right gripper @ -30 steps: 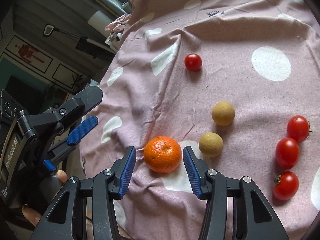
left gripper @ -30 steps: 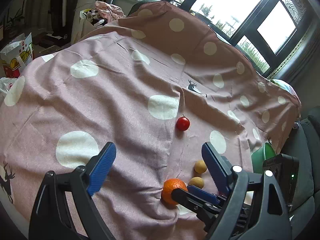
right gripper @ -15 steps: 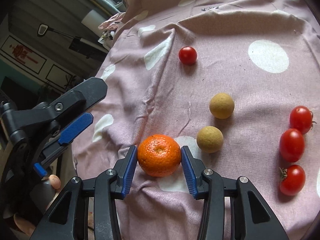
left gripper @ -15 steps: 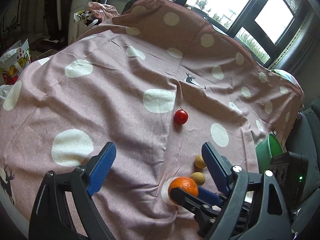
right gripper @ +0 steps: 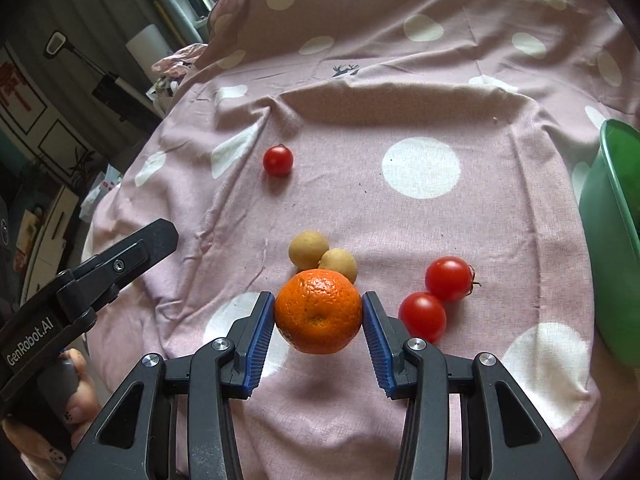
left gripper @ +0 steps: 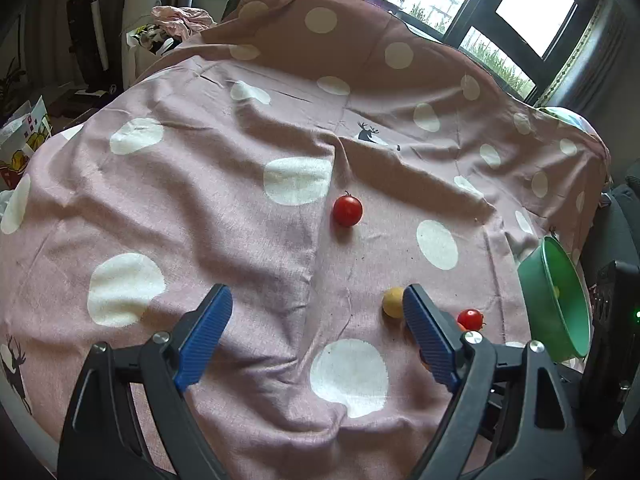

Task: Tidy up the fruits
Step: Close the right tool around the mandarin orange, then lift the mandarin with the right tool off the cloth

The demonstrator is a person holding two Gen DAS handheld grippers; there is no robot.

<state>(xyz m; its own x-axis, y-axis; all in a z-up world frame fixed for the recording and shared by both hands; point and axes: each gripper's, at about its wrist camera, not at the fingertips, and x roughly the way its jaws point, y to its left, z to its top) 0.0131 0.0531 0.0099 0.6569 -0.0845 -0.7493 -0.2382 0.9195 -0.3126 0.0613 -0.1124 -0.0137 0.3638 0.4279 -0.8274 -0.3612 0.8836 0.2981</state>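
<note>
An orange (right gripper: 318, 311) hangs above the pink spotted cloth (right gripper: 420, 240), and my right gripper (right gripper: 318, 316) is shut on it with both blue pads pressed to its sides. Behind it lie two small tan fruits (right gripper: 308, 249) (right gripper: 338, 265), two red tomatoes (right gripper: 448, 278) (right gripper: 422, 317) at the right and a lone tomato (right gripper: 278, 160) farther back. In the left wrist view my left gripper (left gripper: 316, 332) stands open over the cloth with nothing between its fingers. One tan fruit (left gripper: 393, 301) lies just beside its right finger; the lone tomato (left gripper: 347, 210) is ahead.
A green bowl (right gripper: 608, 248) stands at the right edge of the cloth, also seen as the green bowl (left gripper: 556, 300) in the left wrist view. Windows and room clutter lie beyond the far edge. A hand (right gripper: 80, 396) holds the left gripper's handle.
My right gripper closed on the orange and lifted it off the cloth, tilting up so the green bowl came into view. The left gripper drifted slightly and stayed open.
</note>
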